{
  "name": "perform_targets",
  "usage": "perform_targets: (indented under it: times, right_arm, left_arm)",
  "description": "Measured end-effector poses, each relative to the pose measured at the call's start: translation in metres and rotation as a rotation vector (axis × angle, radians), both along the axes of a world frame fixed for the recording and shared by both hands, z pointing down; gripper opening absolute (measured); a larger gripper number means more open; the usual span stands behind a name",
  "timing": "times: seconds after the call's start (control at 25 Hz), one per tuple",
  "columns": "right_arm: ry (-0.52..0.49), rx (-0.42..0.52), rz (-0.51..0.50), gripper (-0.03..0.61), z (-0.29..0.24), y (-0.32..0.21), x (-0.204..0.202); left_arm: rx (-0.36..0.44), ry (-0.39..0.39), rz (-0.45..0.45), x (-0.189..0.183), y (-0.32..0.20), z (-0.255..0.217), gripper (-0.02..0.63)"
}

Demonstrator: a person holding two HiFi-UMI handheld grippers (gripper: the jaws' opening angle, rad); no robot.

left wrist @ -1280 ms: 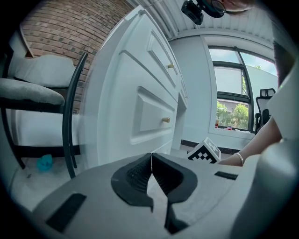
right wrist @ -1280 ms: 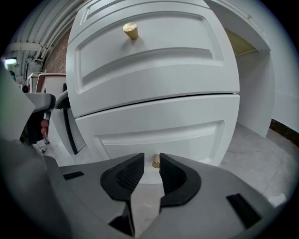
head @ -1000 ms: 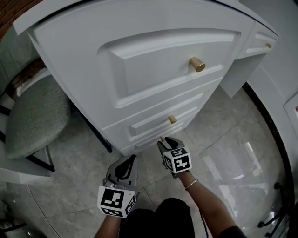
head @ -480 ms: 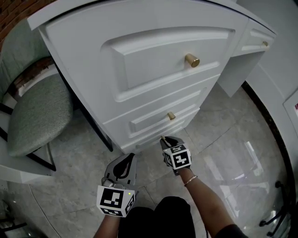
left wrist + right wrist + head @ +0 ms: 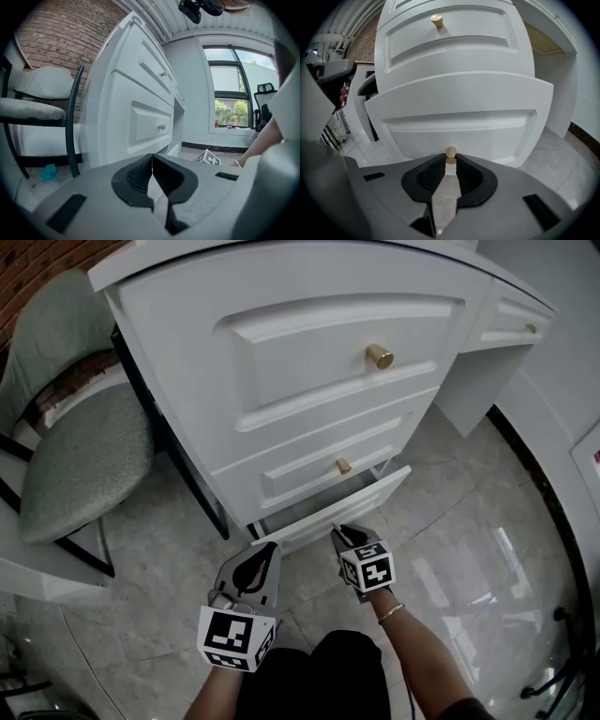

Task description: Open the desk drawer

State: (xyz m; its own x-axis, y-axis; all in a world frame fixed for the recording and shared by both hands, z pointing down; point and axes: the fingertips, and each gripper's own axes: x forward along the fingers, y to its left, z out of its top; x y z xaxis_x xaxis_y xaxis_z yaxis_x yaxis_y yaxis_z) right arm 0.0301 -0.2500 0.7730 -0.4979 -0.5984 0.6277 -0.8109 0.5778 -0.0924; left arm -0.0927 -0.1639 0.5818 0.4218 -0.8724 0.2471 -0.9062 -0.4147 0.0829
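Observation:
The white desk (image 5: 309, 343) has three stacked drawers with gold knobs. Its bottom drawer (image 5: 323, 510) stands pulled out a little, its front (image 5: 459, 126) leaning out from the carcass. My right gripper (image 5: 336, 529) is shut on that drawer's gold knob (image 5: 450, 153), which sits pinched between the dark pads (image 5: 465, 172). My left gripper (image 5: 267, 551) hovers low over the floor to the left of the drawer, apart from it. Its jaws (image 5: 152, 164) are shut with nothing between them.
Gold knobs mark the middle drawer (image 5: 343, 466) and the top drawer (image 5: 379, 356). A grey-cushioned chair (image 5: 84, 465) with a dark frame stands at the desk's left. Glossy marble floor (image 5: 469, 540) spreads to the right. Another desk section (image 5: 511, 329) with a small knob lies at the far right.
The bottom drawer has slid out towards me, drawn by my right gripper on its knob. The left gripper has stayed where it was.

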Motion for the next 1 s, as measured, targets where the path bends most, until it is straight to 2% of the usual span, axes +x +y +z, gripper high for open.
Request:
perform_targets:
  times: [0.52,1.0]
  right_arm:
    - [-0.047,-0.031,0.000,0.067,0.000,0.055,0.033]
    - [-0.099,-0.055,0.044,0.067,-0.001,0.086,0.053]
  left_arm:
    - [0.003,0.010,0.036,0.025,0.002,-0.010,0.011]
    - [-0.017,0.007,0.048,0.036,-0.004,-0.007,0.011]
